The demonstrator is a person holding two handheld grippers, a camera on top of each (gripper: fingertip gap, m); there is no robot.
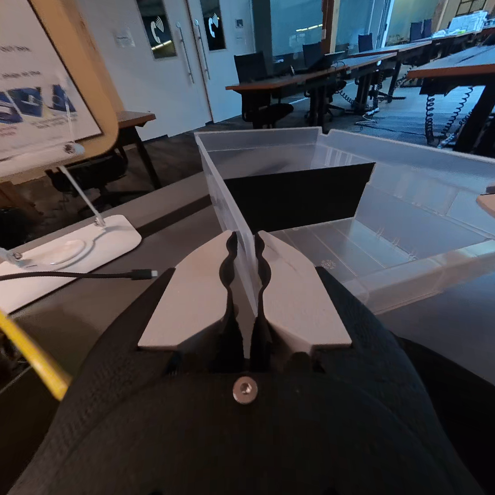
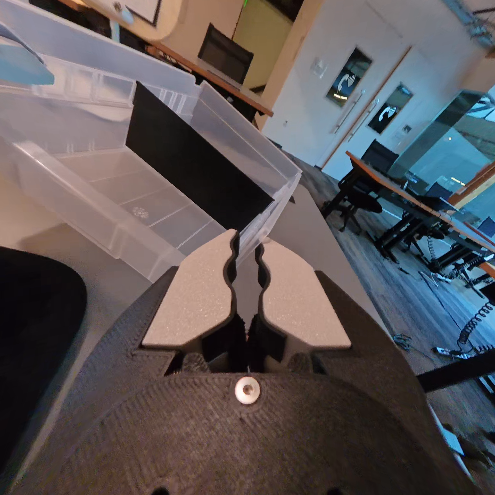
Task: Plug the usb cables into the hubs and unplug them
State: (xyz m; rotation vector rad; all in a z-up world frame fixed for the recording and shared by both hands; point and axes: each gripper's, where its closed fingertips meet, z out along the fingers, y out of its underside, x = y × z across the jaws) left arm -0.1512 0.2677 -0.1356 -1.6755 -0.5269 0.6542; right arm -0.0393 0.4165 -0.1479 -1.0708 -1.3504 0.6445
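Note:
A clear plastic bin [image 1: 401, 270] stands on the grey table [image 1: 107, 302], with a black divider panel [image 1: 294, 198] upright inside it. My left gripper [image 1: 246, 237] is shut on the bin's left wall. In the right wrist view my right gripper [image 2: 247, 238] is shut on the right wall of the bin [image 2: 80, 198], near its front corner, with the divider [image 2: 192, 166] beyond. A black USB cable [image 1: 80, 274] lies on the table left of the left gripper, its plug [image 1: 150, 274] free. No hub is in view.
A white stand base [image 1: 67, 251] carrying a tilted sign board [image 1: 32, 93] sits at the left. A yellow strip [image 1: 32, 353] crosses the lower left. A dark rounded object [image 2: 34, 308] lies left of the right gripper. Desks and chairs fill the room behind. My right fingertips sit around 20 cm from my left ones.

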